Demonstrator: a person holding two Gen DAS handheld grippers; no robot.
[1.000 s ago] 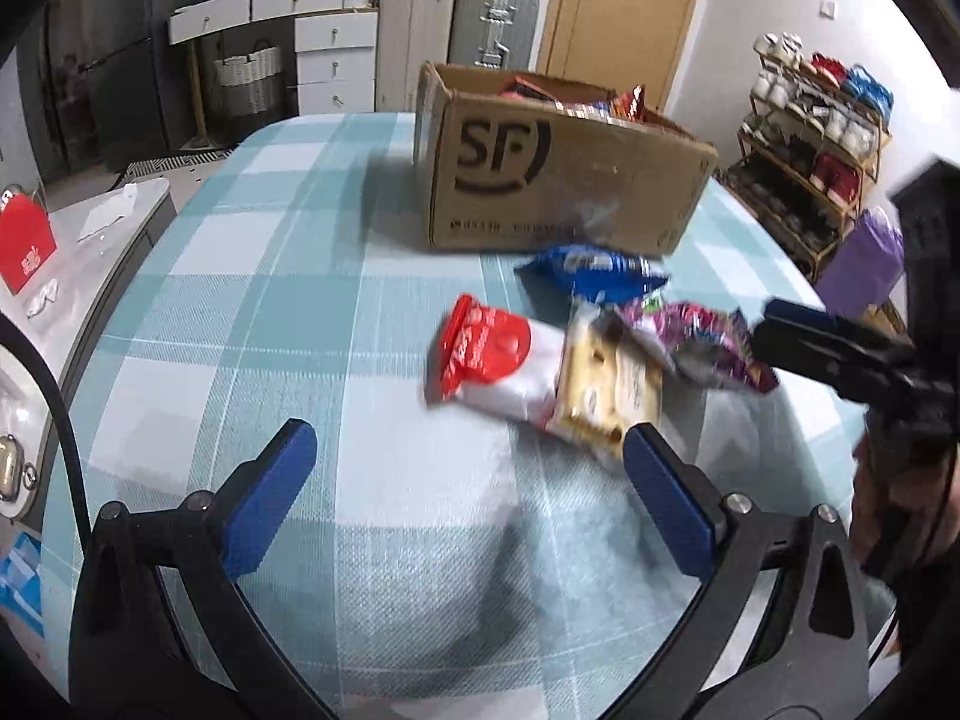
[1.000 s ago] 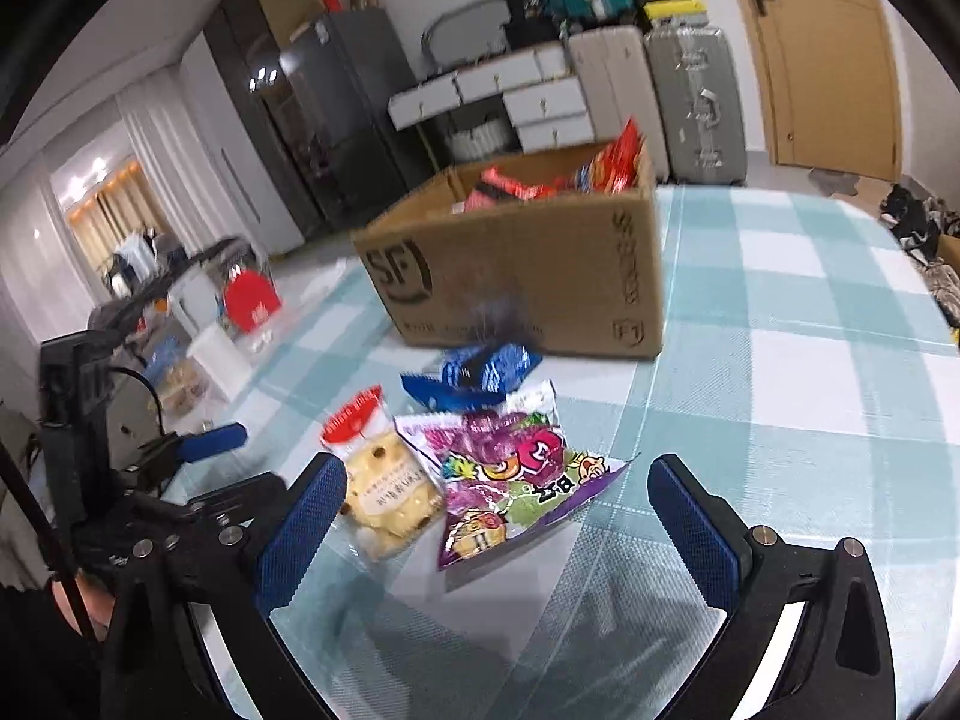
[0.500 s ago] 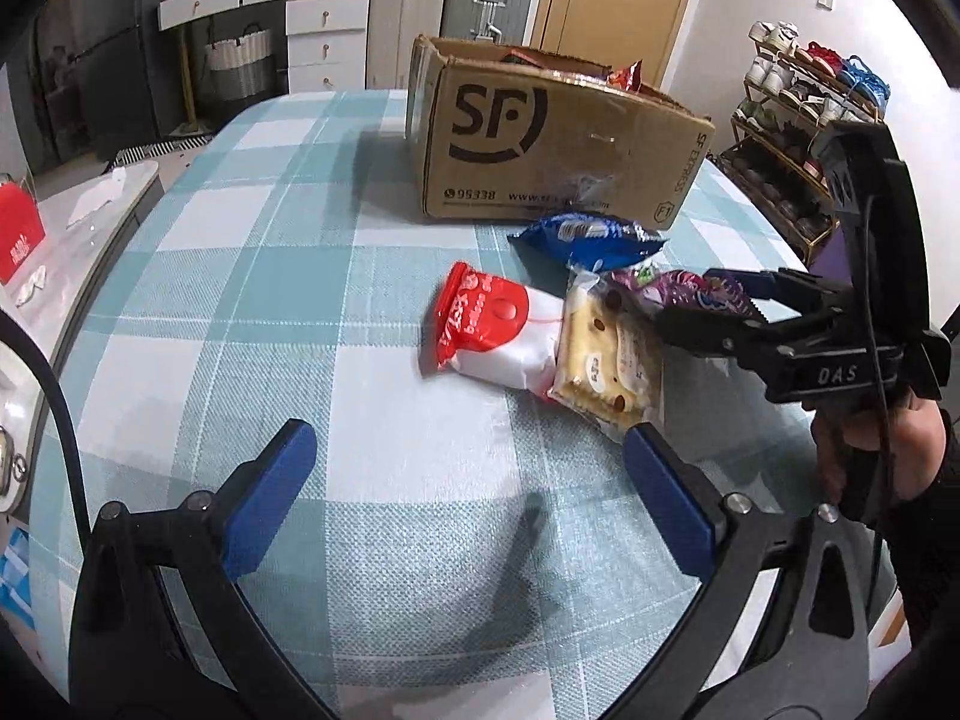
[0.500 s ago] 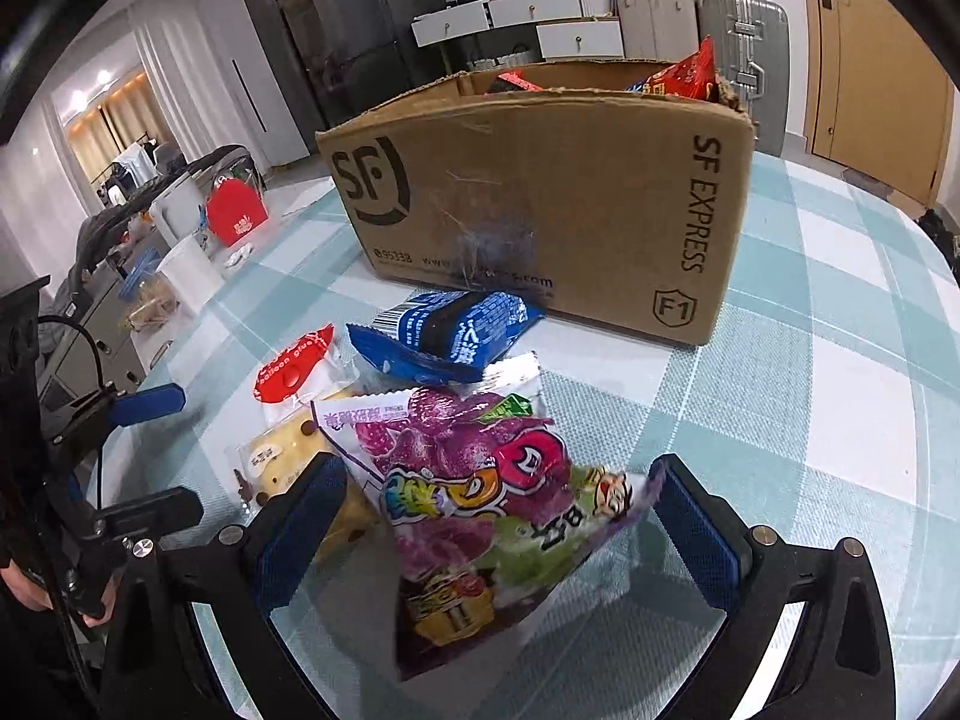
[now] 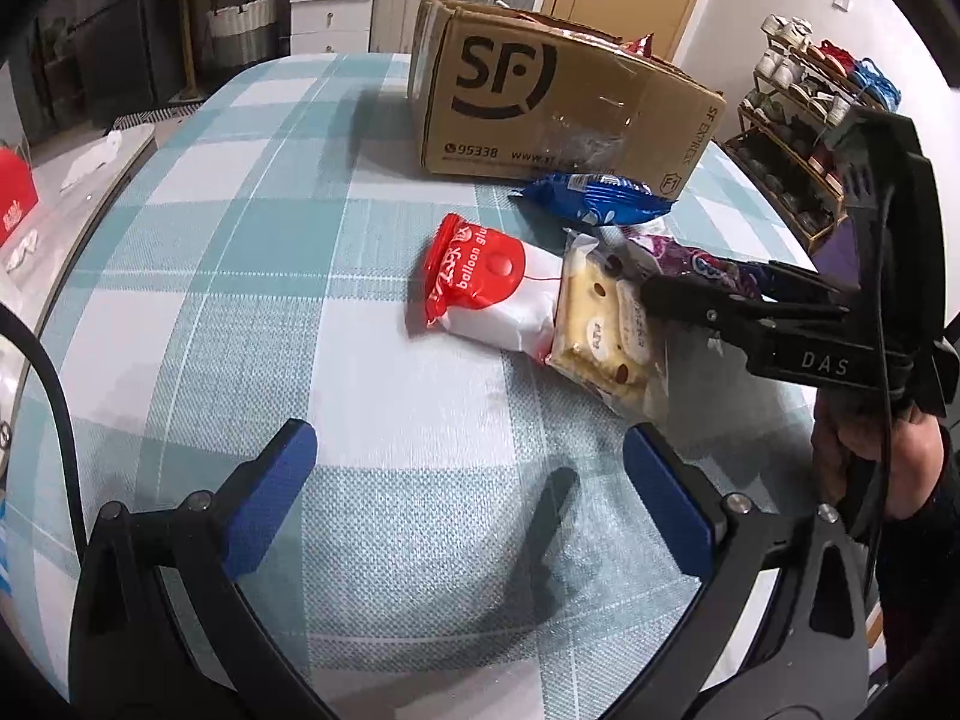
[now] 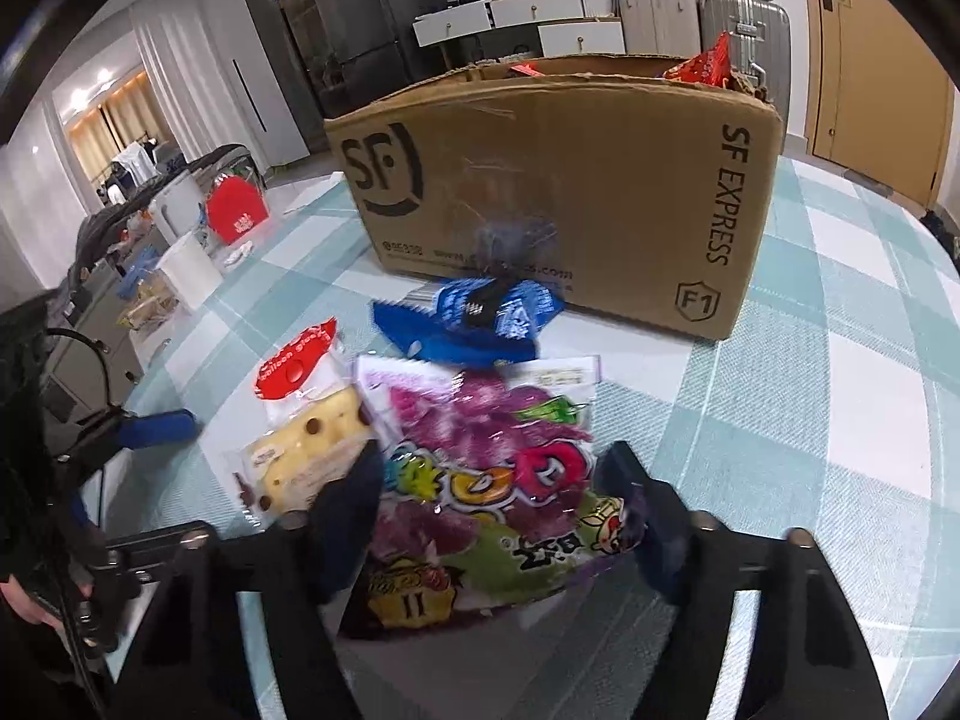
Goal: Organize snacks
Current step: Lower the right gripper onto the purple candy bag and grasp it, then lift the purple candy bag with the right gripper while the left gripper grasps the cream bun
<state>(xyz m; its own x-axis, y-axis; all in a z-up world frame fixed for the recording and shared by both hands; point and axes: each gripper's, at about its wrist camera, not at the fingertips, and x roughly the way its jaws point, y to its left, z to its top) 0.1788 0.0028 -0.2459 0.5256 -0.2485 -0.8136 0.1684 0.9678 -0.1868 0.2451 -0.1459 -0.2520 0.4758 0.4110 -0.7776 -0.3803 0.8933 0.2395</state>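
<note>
A purple candy bag (image 6: 480,480) lies on the checked table between the fingers of my right gripper (image 6: 492,510), which is closing on its sides. In the left wrist view the same bag (image 5: 696,258) shows behind the right gripper's black fingers (image 5: 690,294). Beside it lie a yellow cheese-print cake pack (image 5: 600,330) (image 6: 306,450), a red-and-white balloon-glue pouch (image 5: 480,282) (image 6: 294,360) and a blue snack bag (image 5: 594,198) (image 6: 474,324). The SF cardboard box (image 5: 540,102) (image 6: 570,198) holds several snacks. My left gripper (image 5: 468,498) is open and empty above bare tablecloth.
The table (image 5: 240,240) has a teal and white checked cloth. A shoe rack (image 5: 804,120) stands to the right, with drawers and suitcases (image 6: 660,6) behind the box. A side counter with a red box (image 6: 237,216) is on the left.
My right gripper has moved forward around the purple candy bag and its fingers have narrowed onto it. My left gripper has moved slightly closer to the snacks and stays open.
</note>
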